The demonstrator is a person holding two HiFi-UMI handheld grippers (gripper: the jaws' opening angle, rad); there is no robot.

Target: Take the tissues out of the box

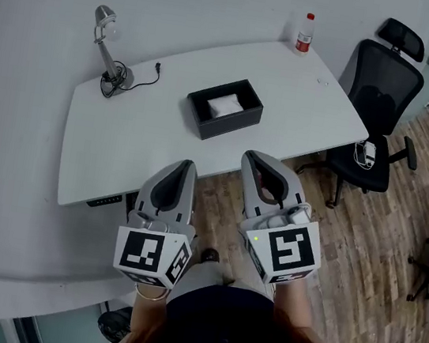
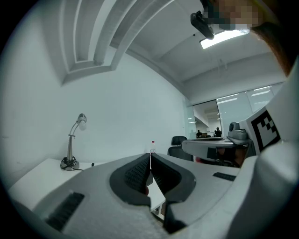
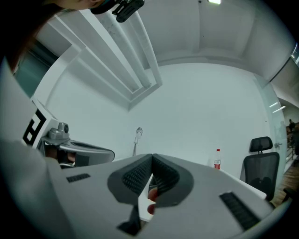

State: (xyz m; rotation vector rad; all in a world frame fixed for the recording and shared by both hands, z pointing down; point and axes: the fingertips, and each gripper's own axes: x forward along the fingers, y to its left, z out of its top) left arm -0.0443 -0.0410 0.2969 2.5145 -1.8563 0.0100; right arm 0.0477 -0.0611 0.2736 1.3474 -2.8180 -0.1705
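Both my grippers are held level at the near edge of the table [image 1: 113, 152], side by side; the left gripper [image 1: 187, 165] is clenched, pads meeting tip to tip with nothing between them; the right gripper [image 1: 250, 160] is also clenched and empty, ribbed pads pressed together. The black box [image 1: 231, 124] sits mid-table, well apart from both grippers and a bit to the far side of the gap between them; a strip of white table top lies between my tips and the box. The tissues [image 1: 226, 106] lie inside the box as a white stack below the rim, top open. Desk lamp [image 1: 118, 75] stands at the far left of the table, head bent over, its cable [image 1: 143, 75] trailing right towards the box but not touching it. Bottle [image 1: 304, 33] with red cap stands upright at the far right corner, well apart from the box. Black office chair [image 1: 379, 94] is off the right end of the table, on the wood floor [image 1: 385, 232]; a small white object [image 1: 366, 154] lies on its seat, cannot tell what.
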